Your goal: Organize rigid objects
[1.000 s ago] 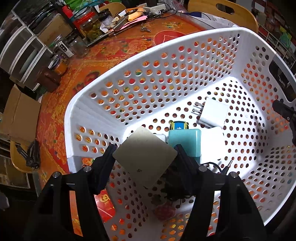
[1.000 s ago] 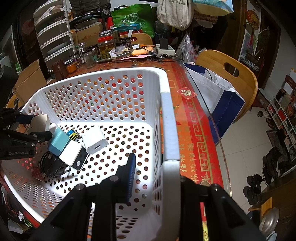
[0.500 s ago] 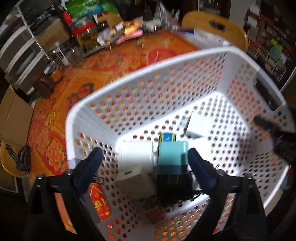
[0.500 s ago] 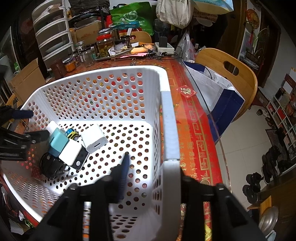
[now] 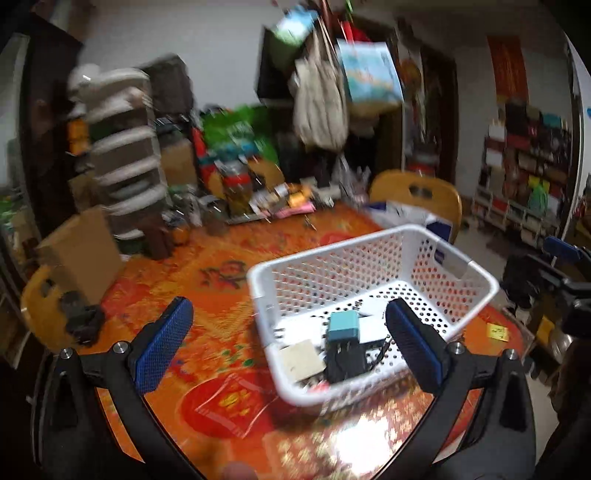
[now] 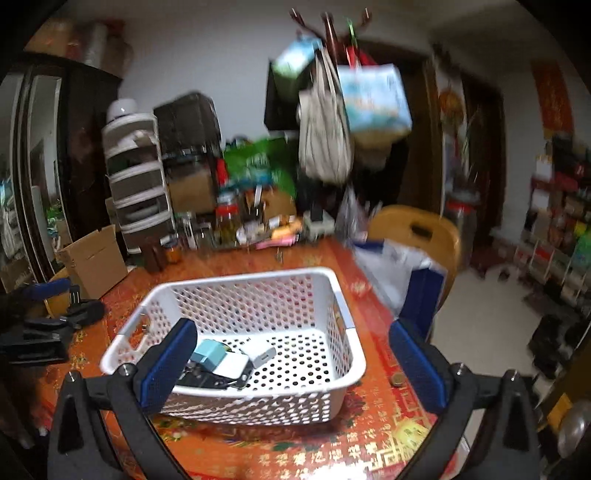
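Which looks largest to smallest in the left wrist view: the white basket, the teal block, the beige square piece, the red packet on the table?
1. white basket
2. red packet, though it lies nearer the camera
3. beige square piece and teal block: too alike to rank

A round table (image 6: 258,450) with an orange-and-red patterned cover fills the foreground. Along its far edge sits a jumble of jars (image 6: 227,218) and small packets — blurred, so their contents cannot be told. A wooden chair (image 6: 417,230) stands behind the table on the right, with a blue-and-white bag (image 6: 402,273) leaning just beside it. On the left, an open cardboard box (image 6: 94,260) rests near a tall drawer unit (image 6: 138,192). A coat stand (image 6: 328,26) rises at the back, hung with a striped tote bag (image 6: 325,136) and a light blue bag (image 6: 375,101). A red packet (image 5: 231,402) lies flat on the table — seen from the left wrist. Shelves (image 6: 557,236) of colourful goods line the right wall.
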`<state>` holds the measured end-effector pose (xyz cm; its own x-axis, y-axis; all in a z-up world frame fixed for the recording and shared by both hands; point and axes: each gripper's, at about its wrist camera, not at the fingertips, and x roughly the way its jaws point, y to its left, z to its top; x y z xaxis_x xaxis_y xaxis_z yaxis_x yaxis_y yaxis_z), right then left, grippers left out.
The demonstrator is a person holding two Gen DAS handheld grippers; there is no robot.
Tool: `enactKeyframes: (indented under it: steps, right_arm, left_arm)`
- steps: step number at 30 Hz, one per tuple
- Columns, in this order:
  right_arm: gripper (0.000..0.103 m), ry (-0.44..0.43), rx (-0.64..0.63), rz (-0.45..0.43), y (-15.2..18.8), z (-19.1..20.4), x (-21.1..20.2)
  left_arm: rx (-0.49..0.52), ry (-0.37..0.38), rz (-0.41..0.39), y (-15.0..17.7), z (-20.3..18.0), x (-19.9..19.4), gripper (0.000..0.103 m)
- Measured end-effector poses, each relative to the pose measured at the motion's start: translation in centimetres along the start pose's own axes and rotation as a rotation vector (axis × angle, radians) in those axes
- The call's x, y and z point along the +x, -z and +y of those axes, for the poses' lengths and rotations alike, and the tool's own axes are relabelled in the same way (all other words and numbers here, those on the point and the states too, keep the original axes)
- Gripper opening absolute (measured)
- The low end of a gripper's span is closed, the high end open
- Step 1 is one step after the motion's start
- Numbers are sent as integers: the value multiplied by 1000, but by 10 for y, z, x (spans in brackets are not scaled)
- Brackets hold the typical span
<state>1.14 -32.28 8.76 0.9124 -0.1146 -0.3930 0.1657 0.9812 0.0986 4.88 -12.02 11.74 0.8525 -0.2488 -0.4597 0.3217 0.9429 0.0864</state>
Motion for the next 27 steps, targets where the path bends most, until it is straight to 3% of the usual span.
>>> enactKeyframes:
  steps: [5,9,13,22,27]
  right_arm:
    - [103,-69,-52,-18,22,45,-72]
    - [103,-111,-46,58,42,59,-88]
    - [103,-108,-22,141,55,60,-80]
    - [103,-105,-10,162,61,52,-69]
    - [103,-102,-8,152,58,48,-70]
  left_arm:
    - [-49,-141,-100,34,22,-103,103]
    - [-51,-131,-102,62,23,-139,103]
    - [-54,-73,-40,73,15,-133,103]
    - [-49,-58,44,79,0,-80,103]
    - [-52,-58,62,81,-1,-70,103]
